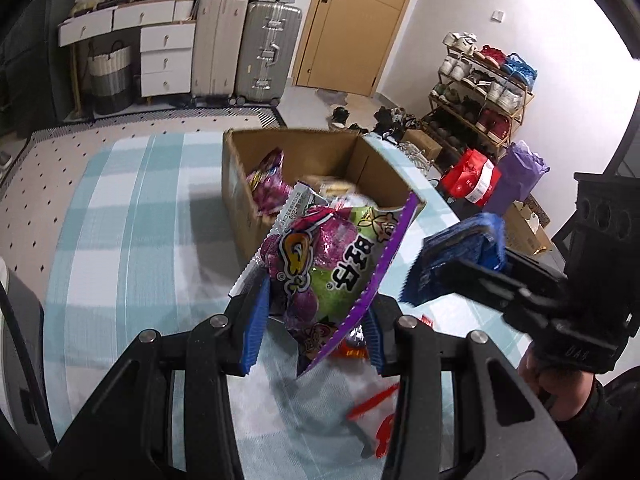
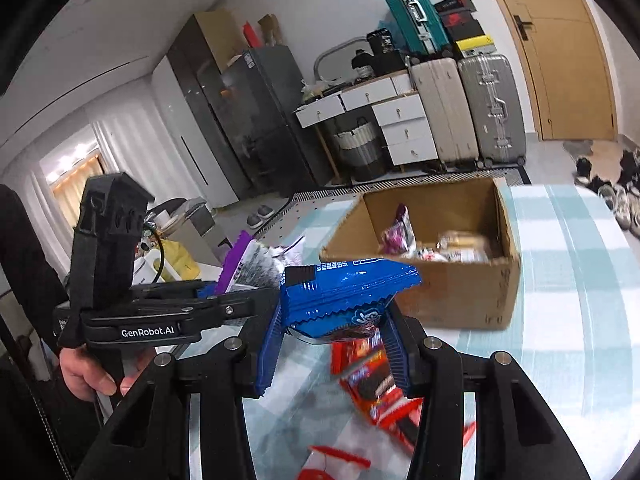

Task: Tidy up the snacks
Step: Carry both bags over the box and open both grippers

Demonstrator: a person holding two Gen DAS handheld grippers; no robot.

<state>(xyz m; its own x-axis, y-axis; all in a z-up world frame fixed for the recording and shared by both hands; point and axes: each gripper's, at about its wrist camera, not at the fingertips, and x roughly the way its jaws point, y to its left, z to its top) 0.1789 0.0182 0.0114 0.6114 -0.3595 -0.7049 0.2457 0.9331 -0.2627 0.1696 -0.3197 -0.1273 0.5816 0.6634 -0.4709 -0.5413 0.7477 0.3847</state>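
My left gripper [image 1: 316,312] is shut on a purple and green snack bag [image 1: 328,268], held up above the table in front of the open cardboard box [image 1: 236,184]. My right gripper [image 2: 332,336] is shut on a blue snack packet [image 2: 344,296], also lifted near the box [image 2: 452,296]. In the left wrist view the right gripper [image 1: 452,276] and its blue packet [image 1: 460,252] hang at the right. The right wrist view has the left gripper [image 2: 240,300] with the purple bag [image 2: 248,264] at the left. Several snack packs lie inside the box. Red snack packets [image 2: 372,384] lie on the table below.
The table wears a blue and white checked cloth [image 1: 120,220]. A person's hand [image 2: 88,376] holds the left gripper's handle. Behind stand suitcases [image 1: 264,52], white drawers [image 1: 164,60], a shoe rack [image 1: 480,92], red and purple bags [image 1: 472,176] and a wooden door [image 1: 352,20].
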